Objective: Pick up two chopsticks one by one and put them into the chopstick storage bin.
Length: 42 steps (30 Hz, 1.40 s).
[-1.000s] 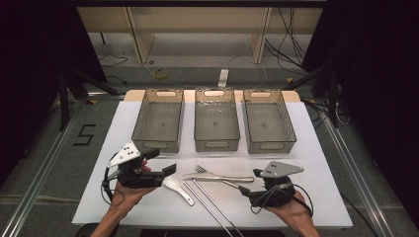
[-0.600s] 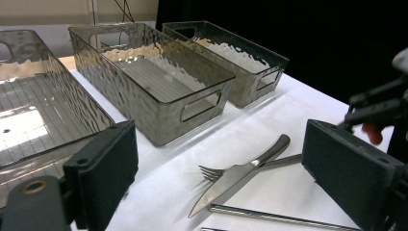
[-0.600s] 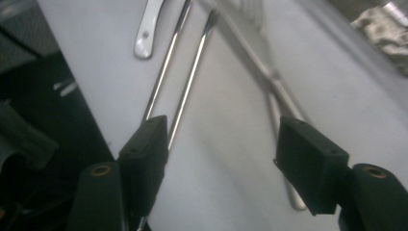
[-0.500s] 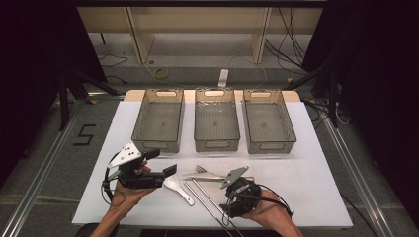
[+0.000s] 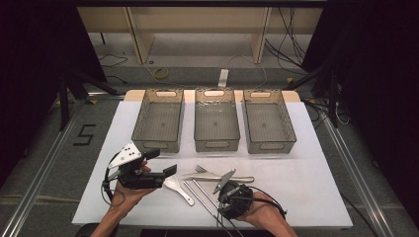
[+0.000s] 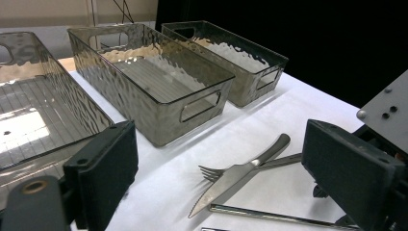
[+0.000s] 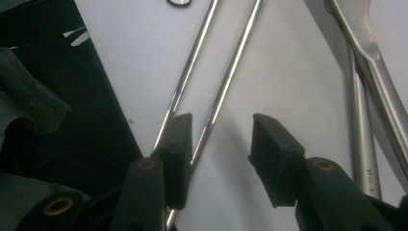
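Observation:
Cutlery lies on the white table near its front edge. A fork (image 5: 203, 171) and a knife (image 5: 232, 177) lie crossed, a white spoon (image 5: 180, 189) sits to their left, and two steel chopsticks (image 5: 200, 195) run diagonally. My right gripper (image 5: 223, 203) points down at the chopsticks. In the right gripper view its jaws (image 7: 221, 126) stand open astride one chopstick (image 7: 231, 72), while the other chopstick (image 7: 191, 60) runs under the left jaw. My left gripper (image 5: 162, 163) hovers open and empty beside the spoon, facing the fork (image 6: 262, 158) and knife (image 6: 226, 185).
Three clear empty bins stand in a row at the back: left (image 5: 157, 146), middle (image 5: 216, 144), right (image 5: 271, 146). The table's front edge (image 5: 197, 226) lies just under my right gripper. Dark floor and cables surround the table.
My right gripper has swung left from the right side of the cutlery and tipped down over the chopsticks. The left gripper has barely moved.

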Each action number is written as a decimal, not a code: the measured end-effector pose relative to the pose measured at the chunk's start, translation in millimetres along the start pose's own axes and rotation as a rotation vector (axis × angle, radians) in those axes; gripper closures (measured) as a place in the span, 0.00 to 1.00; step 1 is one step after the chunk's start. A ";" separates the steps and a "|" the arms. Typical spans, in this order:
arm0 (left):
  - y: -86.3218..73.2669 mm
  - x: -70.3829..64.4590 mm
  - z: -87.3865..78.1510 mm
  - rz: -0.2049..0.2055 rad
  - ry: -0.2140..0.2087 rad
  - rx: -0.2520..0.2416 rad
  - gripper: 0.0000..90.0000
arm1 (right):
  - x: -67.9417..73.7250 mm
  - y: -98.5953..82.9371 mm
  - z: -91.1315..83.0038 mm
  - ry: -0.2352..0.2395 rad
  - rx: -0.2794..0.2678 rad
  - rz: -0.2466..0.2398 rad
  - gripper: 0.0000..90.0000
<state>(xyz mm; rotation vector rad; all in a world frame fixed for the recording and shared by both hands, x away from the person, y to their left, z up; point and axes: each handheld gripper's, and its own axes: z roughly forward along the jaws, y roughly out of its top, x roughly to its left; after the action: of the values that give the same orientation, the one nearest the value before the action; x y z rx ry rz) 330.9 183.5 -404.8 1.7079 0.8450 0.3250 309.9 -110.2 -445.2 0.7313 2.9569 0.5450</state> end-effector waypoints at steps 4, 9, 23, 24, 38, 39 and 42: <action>0.0 -0.1 -0.2 0.001 -0.001 0.000 0.13 | 0.8 1.9 4.4 -0.003 0.016 -0.013 0.71; 0.1 -0.2 -0.1 0.003 -0.004 0.000 0.13 | 2.0 3.6 8.0 -0.005 0.036 -0.027 0.73; 0.3 -0.3 0.4 -0.002 -0.004 -0.002 0.13 | 3.1 7.4 17.2 -0.014 0.098 -0.061 0.83; 0.3 -0.3 0.2 0.000 -0.005 -0.001 0.13 | 2.8 7.7 17.3 -0.016 0.101 -0.060 0.84; 0.5 -0.3 0.0 -0.001 -0.005 -0.001 0.13 | -6.9 13.2 18.4 0.007 0.146 -0.029 0.95; 0.5 -0.3 0.0 0.000 -0.005 -0.001 0.13 | -8.1 14.1 18.5 0.013 0.154 -0.028 0.96; 0.4 -0.4 0.4 -0.001 -0.005 -0.001 0.13 | -9.5 14.6 18.5 0.023 0.159 -0.027 0.96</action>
<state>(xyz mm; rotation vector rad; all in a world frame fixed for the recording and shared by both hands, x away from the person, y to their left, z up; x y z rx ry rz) 331.0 182.8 -404.5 1.7065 0.8424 0.3202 327.2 -96.5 -457.8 0.7006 3.0533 0.3215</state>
